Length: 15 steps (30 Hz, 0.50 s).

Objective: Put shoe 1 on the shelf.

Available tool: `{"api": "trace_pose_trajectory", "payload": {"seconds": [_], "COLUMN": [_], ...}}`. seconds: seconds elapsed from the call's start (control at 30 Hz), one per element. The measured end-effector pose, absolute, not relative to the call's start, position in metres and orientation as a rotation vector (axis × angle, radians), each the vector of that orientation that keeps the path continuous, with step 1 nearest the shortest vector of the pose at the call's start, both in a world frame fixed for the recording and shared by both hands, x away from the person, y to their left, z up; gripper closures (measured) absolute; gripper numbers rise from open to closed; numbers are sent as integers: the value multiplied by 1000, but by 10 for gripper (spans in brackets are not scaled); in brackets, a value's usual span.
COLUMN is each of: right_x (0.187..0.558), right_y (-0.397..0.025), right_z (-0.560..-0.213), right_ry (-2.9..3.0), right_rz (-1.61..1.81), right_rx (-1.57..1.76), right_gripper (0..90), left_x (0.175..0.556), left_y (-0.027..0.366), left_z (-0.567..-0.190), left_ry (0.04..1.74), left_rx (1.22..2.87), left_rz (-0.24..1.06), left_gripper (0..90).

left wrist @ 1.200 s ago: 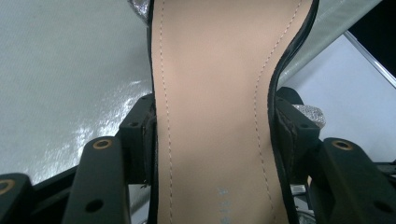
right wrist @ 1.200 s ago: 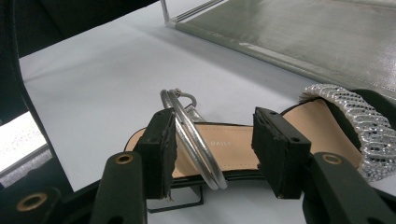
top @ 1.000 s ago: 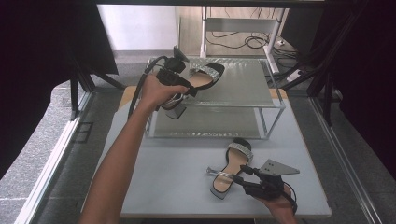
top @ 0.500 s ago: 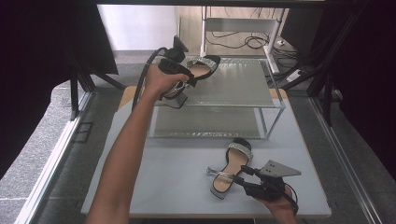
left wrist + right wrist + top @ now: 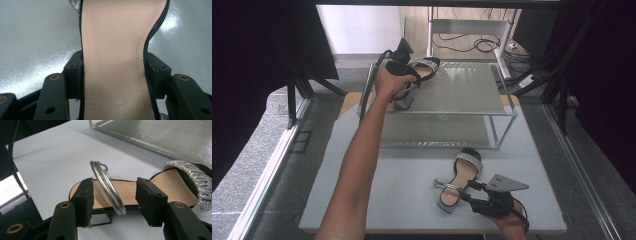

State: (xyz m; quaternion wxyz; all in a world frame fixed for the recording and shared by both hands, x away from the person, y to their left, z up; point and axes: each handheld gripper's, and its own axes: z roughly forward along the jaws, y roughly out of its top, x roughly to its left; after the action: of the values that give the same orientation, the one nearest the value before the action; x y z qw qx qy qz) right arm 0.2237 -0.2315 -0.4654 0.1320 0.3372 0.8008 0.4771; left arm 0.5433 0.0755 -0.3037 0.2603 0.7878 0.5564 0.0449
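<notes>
Standing at the far side of the grey table (image 5: 377, 200), a two-tier metal rack (image 5: 462, 92), its top shelf taking the first sandal (image 5: 419, 70) at the left edge. Gripping that sandal across its tan insole, the left gripper (image 5: 404, 67), jaws clamped on both sides. Lying on the table near the front, the second sandal (image 5: 459, 180), with the right gripper (image 5: 113, 200) spread wide around its silver ankle strap (image 5: 107, 188), not touching.
</notes>
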Motion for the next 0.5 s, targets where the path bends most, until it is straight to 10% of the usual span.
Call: {"api": "trace_pose_trajectory", "payload": {"seconds": [0.5], "right_x": [220], "right_y": [-230], "right_z": [-465], "right_ry": [2327], "right_rz": [1387], "right_rx": [967], "right_gripper": [473], "left_x": [546], "left_y": [69], "left_z": [-310], "left_ry": [1575], "left_rx": [2102], "left_rz": [189], "left_gripper": [340]}}
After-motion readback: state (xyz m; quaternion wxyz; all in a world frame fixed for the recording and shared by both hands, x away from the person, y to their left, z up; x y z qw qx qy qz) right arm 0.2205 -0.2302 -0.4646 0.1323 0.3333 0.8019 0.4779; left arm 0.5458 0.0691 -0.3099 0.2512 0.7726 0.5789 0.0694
